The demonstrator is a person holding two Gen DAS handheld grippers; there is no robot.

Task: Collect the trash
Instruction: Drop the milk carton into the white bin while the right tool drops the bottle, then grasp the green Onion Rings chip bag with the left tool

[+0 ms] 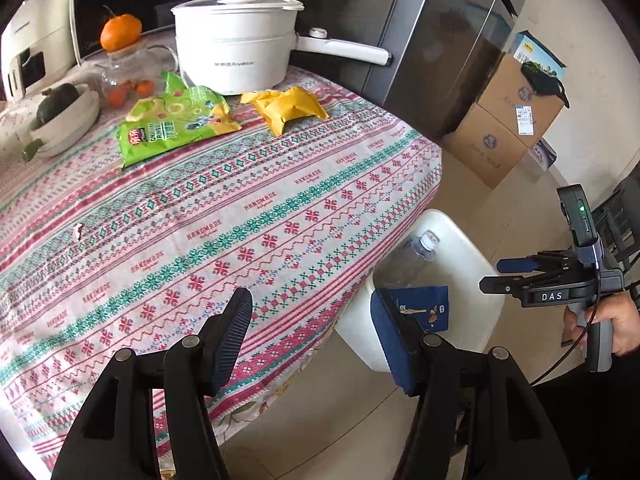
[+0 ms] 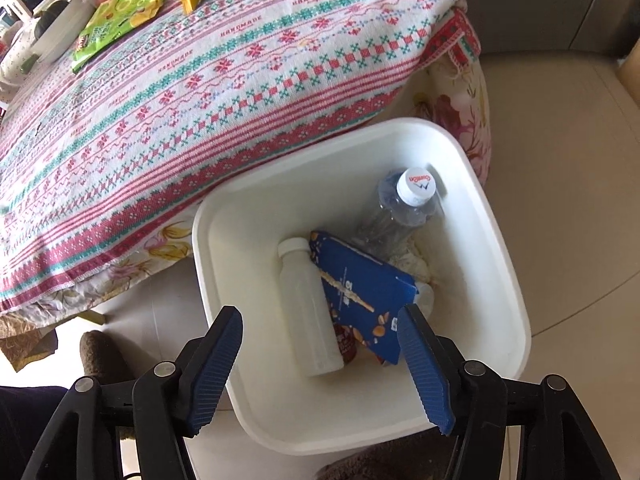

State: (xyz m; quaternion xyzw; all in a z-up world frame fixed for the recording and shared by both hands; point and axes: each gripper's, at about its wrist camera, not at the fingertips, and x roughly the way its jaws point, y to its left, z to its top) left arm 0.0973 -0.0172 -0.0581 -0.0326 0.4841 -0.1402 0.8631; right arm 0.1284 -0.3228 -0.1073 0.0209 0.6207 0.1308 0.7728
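A white trash bin point(image 2: 500, 264) stands on the floor by the table's corner; it also shows in the left wrist view point(image 1: 468, 264). In it lie a clear water bottle point(image 2: 400, 208), a white bottle point(image 2: 308, 308) and a blue carton point(image 2: 360, 284). A green snack bag point(image 1: 172, 124) and a yellow wrapper point(image 1: 288, 108) lie on the patterned tablecloth point(image 1: 240, 216). My left gripper point(image 1: 312, 336) is open and empty over the table's edge. My right gripper point(image 2: 320, 364) is open and empty just above the bin, and shows from the side in the left wrist view point(image 1: 494, 276).
At the table's back stand a white electric pot point(image 1: 236, 44), a glass jar with an orange on top point(image 1: 120, 56), a bowl with a dark vegetable point(image 1: 64, 112) and a microwave point(image 1: 36, 40). Cardboard boxes point(image 1: 508, 120) sit by a grey fridge point(image 1: 432, 48).
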